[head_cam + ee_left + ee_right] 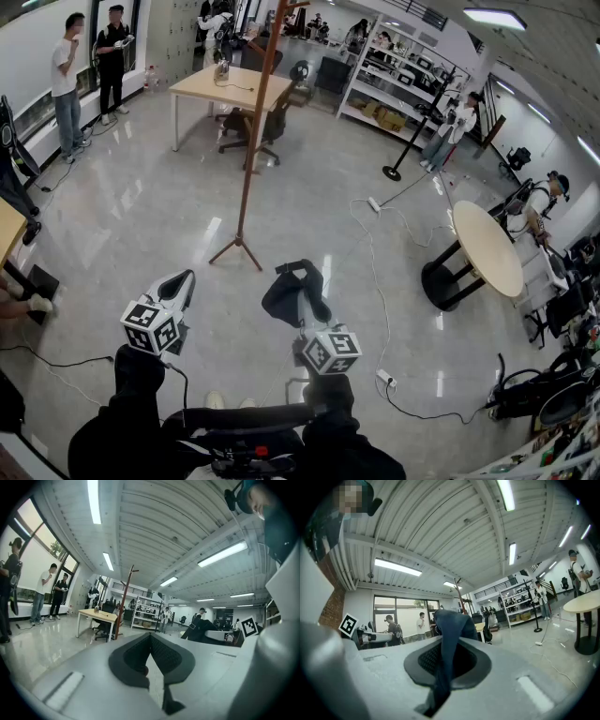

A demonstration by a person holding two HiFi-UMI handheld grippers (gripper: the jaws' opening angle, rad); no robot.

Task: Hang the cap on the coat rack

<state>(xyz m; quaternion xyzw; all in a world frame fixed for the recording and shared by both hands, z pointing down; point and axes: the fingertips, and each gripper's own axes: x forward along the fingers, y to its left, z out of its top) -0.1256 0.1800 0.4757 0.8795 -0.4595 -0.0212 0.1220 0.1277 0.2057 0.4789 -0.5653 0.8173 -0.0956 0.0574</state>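
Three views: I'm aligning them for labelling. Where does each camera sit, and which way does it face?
Head view: on the person's head, looking steeply down at the tall brown wooden coat rack, left tongs and right tongs; dark sleeves show.
Left gripper view: rides the left tongs, facing level along its closed, empty jaws toward the rack; the person's torso shows upper right.
Right gripper view: rides the right tongs, level, jaws shut on the dark blue fabric cap; torso upper left.
Shared: all three show rack and cap.
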